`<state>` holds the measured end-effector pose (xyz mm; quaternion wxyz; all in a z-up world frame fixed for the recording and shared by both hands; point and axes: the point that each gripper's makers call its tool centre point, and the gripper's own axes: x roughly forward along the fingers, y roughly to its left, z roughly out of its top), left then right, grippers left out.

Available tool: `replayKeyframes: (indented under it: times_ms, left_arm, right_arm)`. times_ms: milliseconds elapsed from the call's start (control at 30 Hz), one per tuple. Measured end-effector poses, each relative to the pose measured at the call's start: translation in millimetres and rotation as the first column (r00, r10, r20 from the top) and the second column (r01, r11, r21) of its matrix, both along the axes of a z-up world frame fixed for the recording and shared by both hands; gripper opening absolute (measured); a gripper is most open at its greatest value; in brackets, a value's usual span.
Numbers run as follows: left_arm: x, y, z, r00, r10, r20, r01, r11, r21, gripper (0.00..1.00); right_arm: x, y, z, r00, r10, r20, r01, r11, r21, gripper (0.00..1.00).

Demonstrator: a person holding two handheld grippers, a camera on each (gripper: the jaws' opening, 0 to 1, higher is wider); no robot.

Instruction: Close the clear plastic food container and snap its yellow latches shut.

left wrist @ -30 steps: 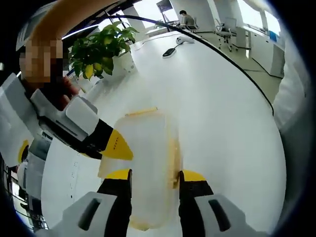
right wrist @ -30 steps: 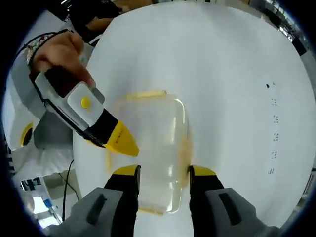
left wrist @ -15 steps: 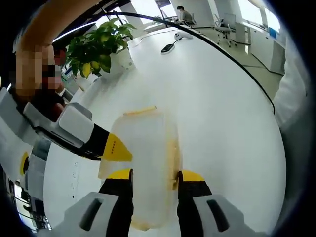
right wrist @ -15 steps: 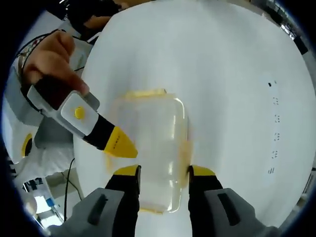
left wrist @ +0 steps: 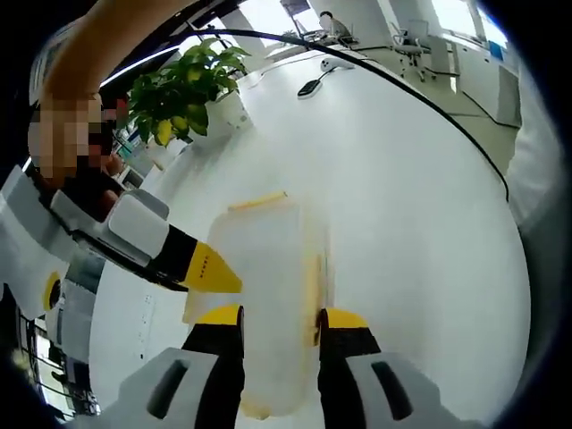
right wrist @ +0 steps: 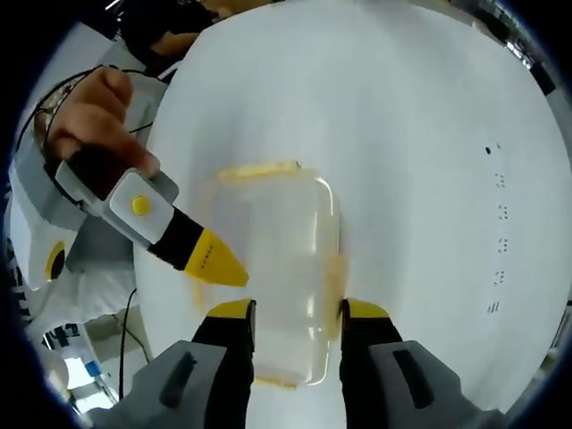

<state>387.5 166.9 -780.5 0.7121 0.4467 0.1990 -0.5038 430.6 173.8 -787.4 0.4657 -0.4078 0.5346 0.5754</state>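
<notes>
The clear plastic container (left wrist: 268,295) lies on the white table, lid on, with yellow latches at its far end (left wrist: 257,201) and along its right side (left wrist: 311,284). My left gripper (left wrist: 281,315) stands open, its yellow-tipped jaws straddling the container's near end. My right gripper (left wrist: 214,271) comes in from the left, its tip touching the container's left edge. In the right gripper view the container (right wrist: 277,259) sits between the open jaws of my right gripper (right wrist: 299,308). The left gripper (right wrist: 217,264) points at the container's left edge, held by a hand (right wrist: 94,112).
The white table (left wrist: 402,197) has a dark curved edge at the right. A potted plant (left wrist: 179,89) and a small black device (left wrist: 310,88) stand at its far side. Small dark marks (right wrist: 496,214) dot the table to the container's right.
Both views have shifted a little with the hands. The container and both grippers stand the same relative to each other.
</notes>
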Motion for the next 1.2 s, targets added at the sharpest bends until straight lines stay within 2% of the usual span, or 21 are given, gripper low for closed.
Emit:
replayKeyframes:
  times_ms: [67,133,233,533,700,800,1000,1033,1133,1200]
  left_arm:
    - [-0.2,0.5,-0.1,1.0,0.0,0.001,0.0,1.0,0.001,0.25]
    - [1.4,1.0,-2.1,1.0,0.001,0.008,-0.001,1.0,0.005,0.25]
    - [3.3,4.1,-1.3,1.0,0.007,0.008,-0.007,1.0,0.004,0.25]
    - [1.2,4.9,-1.1,1.0,0.009,0.01,-0.009,1.0,0.0,0.26]
    - [0.5,4.0,-0.6,1.0,0.017,0.022,-0.017,1.0,-0.001,0.26]
    - [0.0,3.7,-0.5,0.999,0.022,0.025,-0.023,1.0,0.003,0.27]
    - [-0.3,3.1,0.2,0.999,0.029,0.031,-0.029,1.0,0.009,0.28]
    - [-0.4,2.7,1.2,0.999,0.03,0.024,-0.03,1.0,0.006,0.28]
    - [-1.4,1.0,3.9,0.997,0.068,-0.045,-0.072,0.995,-0.072,0.3]
    - [-5.0,0.7,4.7,0.994,0.067,-0.088,-0.076,0.992,-0.105,0.34]
  right_arm:
    - [-0.9,-0.2,-0.4,1.0,-0.003,-0.002,0.003,1.0,-0.001,0.31]
    - [-6.2,-10.5,-3.0,0.999,-0.019,-0.028,0.019,1.0,-0.014,0.32]
    - [-9.8,-12.9,-5.6,0.999,-0.018,-0.046,0.019,1.0,0.017,0.33]
    - [-9.3,-1.9,-4.0,0.999,-0.014,-0.035,0.015,0.999,0.028,0.34]
    - [-3.1,6.6,0.0,1.0,0.004,0.026,-0.005,1.0,0.017,0.34]
    - [-1.4,7.4,2.8,0.998,0.012,0.054,-0.014,0.999,0.03,0.34]
    - [0.9,10.7,7.0,0.995,-0.023,0.101,0.015,0.997,0.082,0.34]
    - [0.9,10.8,8.2,0.992,-0.036,0.118,0.025,0.995,0.095,0.34]
    - [1.5,11.0,10.9,0.987,-0.058,0.153,0.036,0.989,0.141,0.34]
    - [3.1,10.0,12.7,0.98,-0.107,0.17,0.076,0.981,0.181,0.34]
